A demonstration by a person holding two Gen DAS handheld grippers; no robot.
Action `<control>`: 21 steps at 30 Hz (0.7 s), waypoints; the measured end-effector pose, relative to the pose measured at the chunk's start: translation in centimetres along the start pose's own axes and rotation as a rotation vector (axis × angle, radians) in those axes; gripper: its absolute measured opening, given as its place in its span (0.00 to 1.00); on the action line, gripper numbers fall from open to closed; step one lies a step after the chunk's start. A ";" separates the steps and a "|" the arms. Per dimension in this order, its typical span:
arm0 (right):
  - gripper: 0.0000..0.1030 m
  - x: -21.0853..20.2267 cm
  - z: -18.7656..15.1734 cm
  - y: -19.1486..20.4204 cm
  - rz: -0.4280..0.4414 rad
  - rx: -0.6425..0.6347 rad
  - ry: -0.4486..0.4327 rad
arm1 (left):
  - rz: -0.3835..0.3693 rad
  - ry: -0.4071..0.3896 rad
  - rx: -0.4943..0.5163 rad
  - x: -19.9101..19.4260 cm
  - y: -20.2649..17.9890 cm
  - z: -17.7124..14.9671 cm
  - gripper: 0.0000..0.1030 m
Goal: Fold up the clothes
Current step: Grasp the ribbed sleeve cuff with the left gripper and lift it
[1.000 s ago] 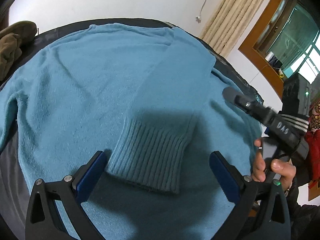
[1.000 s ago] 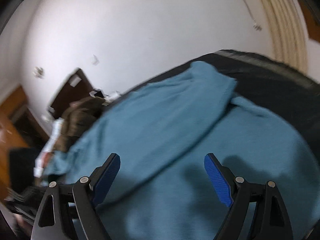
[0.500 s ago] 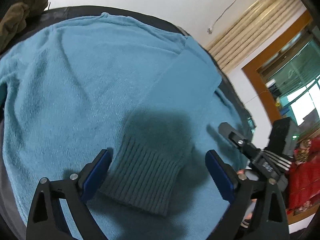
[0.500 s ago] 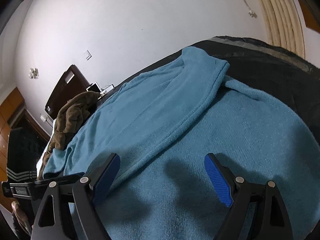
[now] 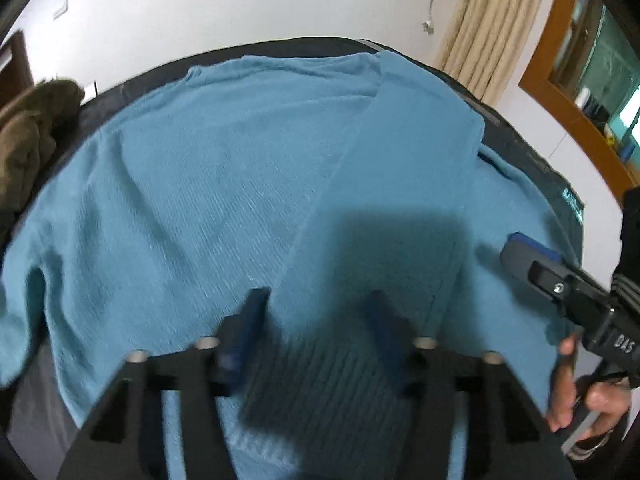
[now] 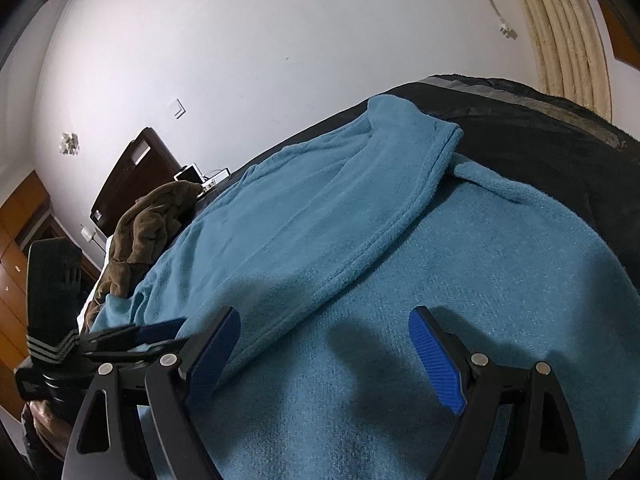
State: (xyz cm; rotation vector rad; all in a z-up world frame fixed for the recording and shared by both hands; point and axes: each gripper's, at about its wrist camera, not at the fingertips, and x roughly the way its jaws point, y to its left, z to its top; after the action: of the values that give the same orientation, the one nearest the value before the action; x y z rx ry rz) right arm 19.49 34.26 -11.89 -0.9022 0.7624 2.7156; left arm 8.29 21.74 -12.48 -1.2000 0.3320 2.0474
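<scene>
A blue knitted sweater lies flat on a dark surface, its right sleeve folded across the body. The sleeve's ribbed cuff lies between the fingers of my left gripper, whose jaws are half closed around it and blurred. My right gripper is open and empty, low over the sweater's body, beside the folded sleeve's edge. It also shows in the left wrist view at the right.
A brown garment is heaped at the far left; it also shows in the right wrist view. The dark bed surface borders the sweater. A white wall, a curtain and a wood-framed window stand behind.
My left gripper's jaws have narrowed from wide open to half closed around the cuff. The right gripper has stayed open and shifted a little over the sweater.
</scene>
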 end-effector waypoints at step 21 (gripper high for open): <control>0.86 2.0 9.7 0.3 -0.118 -0.217 -0.030 | 0.220 -0.233 -0.044 -3.7 8.1 8.8 0.11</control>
State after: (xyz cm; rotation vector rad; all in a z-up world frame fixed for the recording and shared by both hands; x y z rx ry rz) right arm 12.86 39.06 -6.32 -0.9156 0.4001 2.7365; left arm -1.99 19.12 -5.78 -0.9720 0.3190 2.3691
